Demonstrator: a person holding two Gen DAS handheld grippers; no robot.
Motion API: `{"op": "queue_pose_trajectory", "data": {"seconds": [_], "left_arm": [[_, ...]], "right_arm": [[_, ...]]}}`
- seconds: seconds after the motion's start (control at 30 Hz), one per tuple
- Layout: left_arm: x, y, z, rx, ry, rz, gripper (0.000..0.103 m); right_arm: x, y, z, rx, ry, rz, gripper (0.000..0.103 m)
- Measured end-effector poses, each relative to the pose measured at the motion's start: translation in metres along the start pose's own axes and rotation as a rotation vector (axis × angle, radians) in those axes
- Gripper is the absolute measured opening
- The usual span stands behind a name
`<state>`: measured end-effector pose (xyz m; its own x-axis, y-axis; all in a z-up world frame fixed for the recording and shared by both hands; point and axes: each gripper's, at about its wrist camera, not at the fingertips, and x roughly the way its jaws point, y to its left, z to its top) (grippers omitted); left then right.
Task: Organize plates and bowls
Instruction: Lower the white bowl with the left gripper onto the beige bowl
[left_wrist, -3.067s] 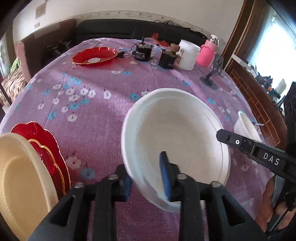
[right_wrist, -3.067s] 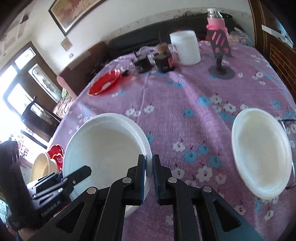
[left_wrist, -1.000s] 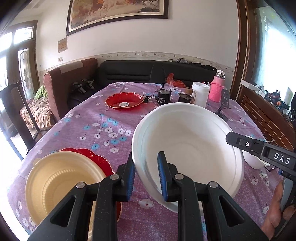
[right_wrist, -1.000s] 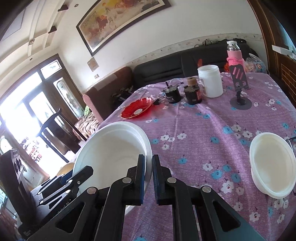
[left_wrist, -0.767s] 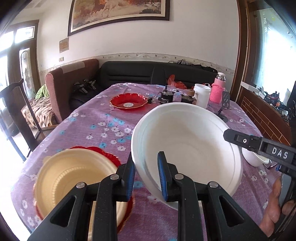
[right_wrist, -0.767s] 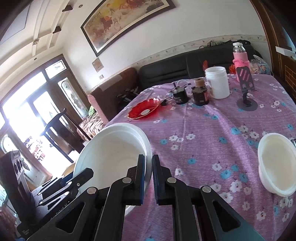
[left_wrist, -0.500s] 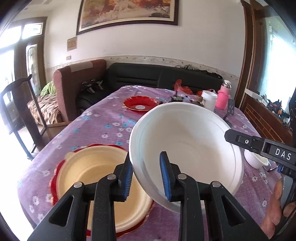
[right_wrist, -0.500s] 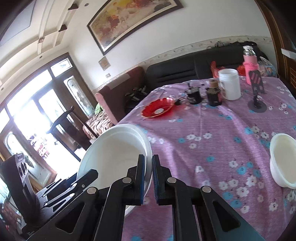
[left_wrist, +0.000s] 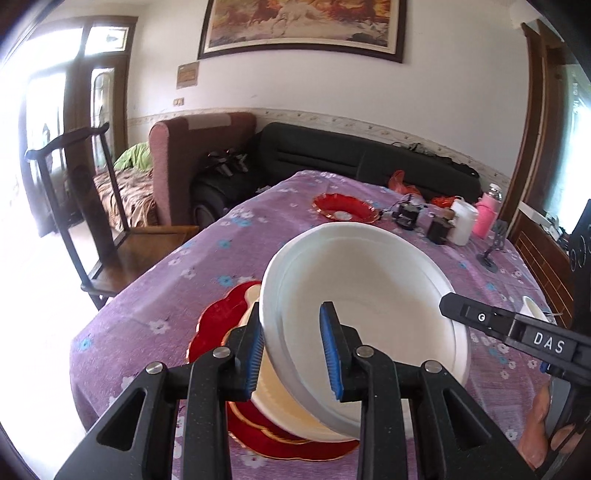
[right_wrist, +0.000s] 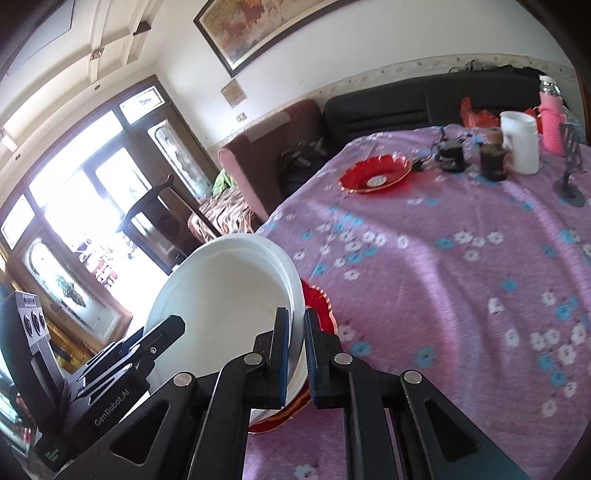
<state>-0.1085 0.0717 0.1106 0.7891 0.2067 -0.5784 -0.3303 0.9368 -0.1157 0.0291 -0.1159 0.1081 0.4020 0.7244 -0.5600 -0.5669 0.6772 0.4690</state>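
Two handheld grippers are holding one large white bowl (left_wrist: 369, 295) by opposite sides of its rim, tilted, above a table covered in a purple flowered tablecloth (right_wrist: 461, 266). The left gripper (left_wrist: 293, 350) is clamping the bowl's near rim between its blue-padded fingers (left_wrist: 330, 354), one pad inside the bowl and one outside. The right gripper (right_wrist: 295, 354) is pinching the opposite rim, its jaws closed tight on the thin edge.

The white bowl is hanging just over a stack near the table's left front corner: a cream bowl (left_wrist: 273, 402) is sitting on a red scalloped plate (left_wrist: 214, 325) with a gold edge. Whether the white bowl is touching the cream bowl cannot be told.

Toward the far edge of the table, a second red plate (right_wrist: 375, 173) is lying alone. Beside it, two small dark jars (right_wrist: 493, 160), a white container (right_wrist: 519, 147) and a pink bottle (right_wrist: 552, 125) are standing in a row. A small white bowl (left_wrist: 533, 312) is sitting near the right edge, mostly hidden behind the right gripper's body.
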Motion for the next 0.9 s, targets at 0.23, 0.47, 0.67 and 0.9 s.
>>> {"op": "queue_pose_trajectory", "data": {"seconds": [0.23, 0.47, 0.67, 0.9], "left_arm": [[0.010, 0.010, -0.006, -0.017, 0.022, 0.004, 0.027], [0.014, 0.011, -0.007, -0.027, 0.029, 0.014, 0.027], [0.015, 0.012, -0.009, -0.023, 0.037, 0.024, 0.027], [0.015, 0.014, -0.012, -0.030, 0.044, 0.023, 0.027]], "right_arm": [[0.022, -0.003, -0.009, 0.007, 0.038, -0.006, 0.011], [0.027, -0.005, -0.011, 0.007, 0.058, 0.003, 0.011], [0.031, -0.006, -0.012, 0.010, 0.077, 0.008, 0.013], [0.034, -0.006, -0.015, 0.011, 0.090, 0.014, 0.014]]}}
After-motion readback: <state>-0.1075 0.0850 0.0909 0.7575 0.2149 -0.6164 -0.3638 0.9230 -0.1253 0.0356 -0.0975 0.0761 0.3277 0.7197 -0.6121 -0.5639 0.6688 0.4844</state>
